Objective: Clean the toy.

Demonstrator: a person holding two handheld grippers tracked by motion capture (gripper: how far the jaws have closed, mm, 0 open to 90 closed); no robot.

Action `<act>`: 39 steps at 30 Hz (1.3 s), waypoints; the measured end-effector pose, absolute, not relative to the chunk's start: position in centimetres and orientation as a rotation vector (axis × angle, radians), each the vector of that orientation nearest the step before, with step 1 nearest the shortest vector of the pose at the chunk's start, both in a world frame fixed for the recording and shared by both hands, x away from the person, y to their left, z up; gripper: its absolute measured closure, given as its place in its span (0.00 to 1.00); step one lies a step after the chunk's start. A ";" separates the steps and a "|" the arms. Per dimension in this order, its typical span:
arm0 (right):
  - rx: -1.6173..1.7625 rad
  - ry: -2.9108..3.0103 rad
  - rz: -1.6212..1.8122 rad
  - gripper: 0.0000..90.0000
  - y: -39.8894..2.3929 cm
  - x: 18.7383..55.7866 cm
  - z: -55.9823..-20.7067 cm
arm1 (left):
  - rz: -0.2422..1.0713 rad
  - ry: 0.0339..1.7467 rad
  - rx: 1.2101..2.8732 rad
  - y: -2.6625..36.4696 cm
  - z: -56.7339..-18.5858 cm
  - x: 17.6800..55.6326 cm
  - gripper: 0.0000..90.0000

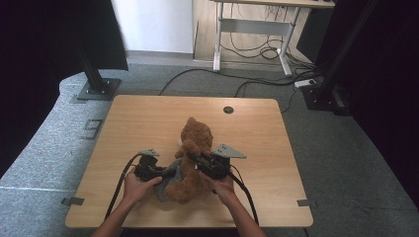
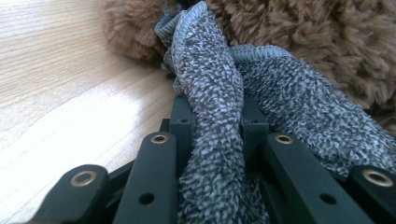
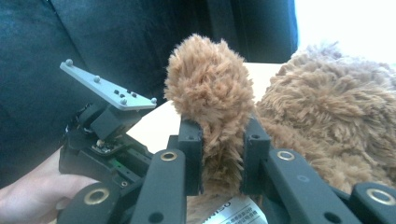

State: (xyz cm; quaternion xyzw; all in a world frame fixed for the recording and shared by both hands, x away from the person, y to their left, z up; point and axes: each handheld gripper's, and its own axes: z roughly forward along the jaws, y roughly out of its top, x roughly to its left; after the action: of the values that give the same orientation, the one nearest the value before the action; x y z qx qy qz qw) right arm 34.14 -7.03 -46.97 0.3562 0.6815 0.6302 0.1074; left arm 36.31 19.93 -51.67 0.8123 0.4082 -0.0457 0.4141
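Observation:
A brown teddy bear [image 1: 193,148] lies in the middle of the wooden table [image 1: 138,123], with a grey terry cloth [image 1: 167,185] against its lower body. My left gripper [image 1: 173,172] comes in from the left, shut on a fold of that grey cloth [image 2: 210,79]. Its jaws [image 2: 217,112] pinch the fabric beside the bear's fur [image 2: 317,32]. My right gripper [image 1: 192,158] comes in from the right. It is shut [image 3: 223,135] on one fluffy limb of the bear [image 3: 210,79], which stands up between its jaws. A white label [image 3: 236,212] shows beneath that limb.
The left gripper's body and grey plate [image 3: 107,88] sit close by in the right gripper view. A round cable hole [image 1: 228,109] lies near the table's far edge. Black stand bases [image 1: 96,89] [image 1: 321,96], floor cables and a desk frame [image 1: 252,29] lie beyond the table.

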 end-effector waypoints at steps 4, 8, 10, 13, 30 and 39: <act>1.049 2.045 1.829 0.83 -6.1 34.2 -47.0 | -0.109 1.036 2.047 20.1 -51.8 36.3 0.81; 1.043 2.087 1.801 0.83 -4.8 34.5 -46.8 | -0.106 1.050 2.047 20.6 -51.9 36.3 0.81; 1.039 2.118 1.777 0.83 -4.1 34.7 -46.7 | -0.104 1.057 2.044 21.1 -52.0 36.3 0.81; 1.040 2.154 1.736 0.83 -3.3 34.9 -46.8 | -0.113 1.067 2.028 21.8 -52.1 36.1 0.80; 1.054 2.207 1.654 0.83 -3.2 35.4 -47.6 | -0.102 0.986 1.857 26.2 -47.7 34.0 0.80; 1.071 2.215 1.646 0.83 -3.3 35.6 -47.7 | -0.170 0.849 1.847 24.0 -45.6 33.1 0.80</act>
State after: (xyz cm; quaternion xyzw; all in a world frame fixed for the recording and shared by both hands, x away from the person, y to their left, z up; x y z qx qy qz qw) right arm 35.61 -3.27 -47.68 0.3604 0.7452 0.5537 0.0907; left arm 33.06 24.00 -45.58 0.7716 0.3547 -0.0711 0.5232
